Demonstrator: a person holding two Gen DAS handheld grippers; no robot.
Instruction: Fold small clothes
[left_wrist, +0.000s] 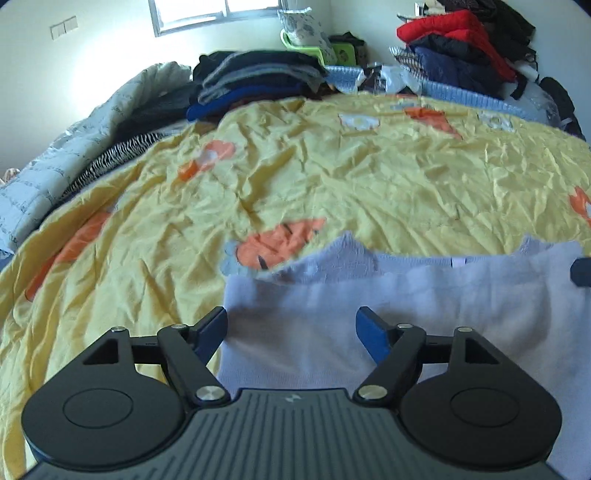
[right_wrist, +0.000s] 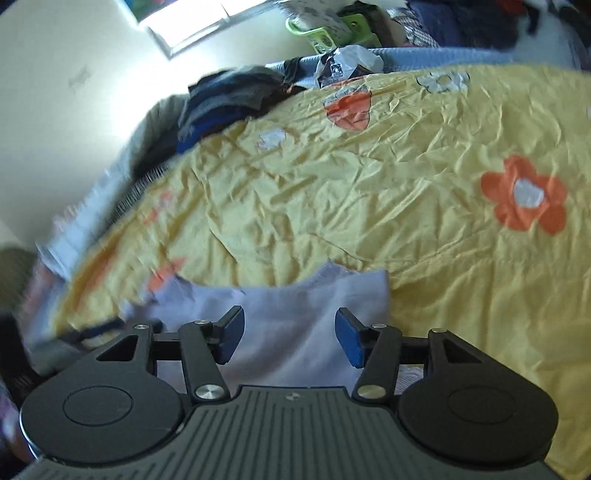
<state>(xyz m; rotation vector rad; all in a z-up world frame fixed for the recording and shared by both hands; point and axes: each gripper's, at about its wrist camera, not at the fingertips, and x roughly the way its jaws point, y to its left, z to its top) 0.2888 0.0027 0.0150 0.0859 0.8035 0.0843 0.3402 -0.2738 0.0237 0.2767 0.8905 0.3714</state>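
Lavender knit top (left_wrist: 369, 295) flat on yellow floral quilt (left_wrist: 332, 177). Left gripper (left_wrist: 291, 332) and right gripper (right_wrist: 290, 338) above it, fingers wide apart, holding nothing.

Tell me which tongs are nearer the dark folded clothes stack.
Left. The left tongs are over the lavender top's left edge, on the stack's side; the right tongs are over its opposite end.

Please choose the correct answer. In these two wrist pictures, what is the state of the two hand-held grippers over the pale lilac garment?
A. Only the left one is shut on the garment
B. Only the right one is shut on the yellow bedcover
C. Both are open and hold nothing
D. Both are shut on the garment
C: the left hand-held gripper and the right hand-held gripper both show a wide gap between their blue fingers, with the lilac garment lying beyond them on the yellow bedcover.
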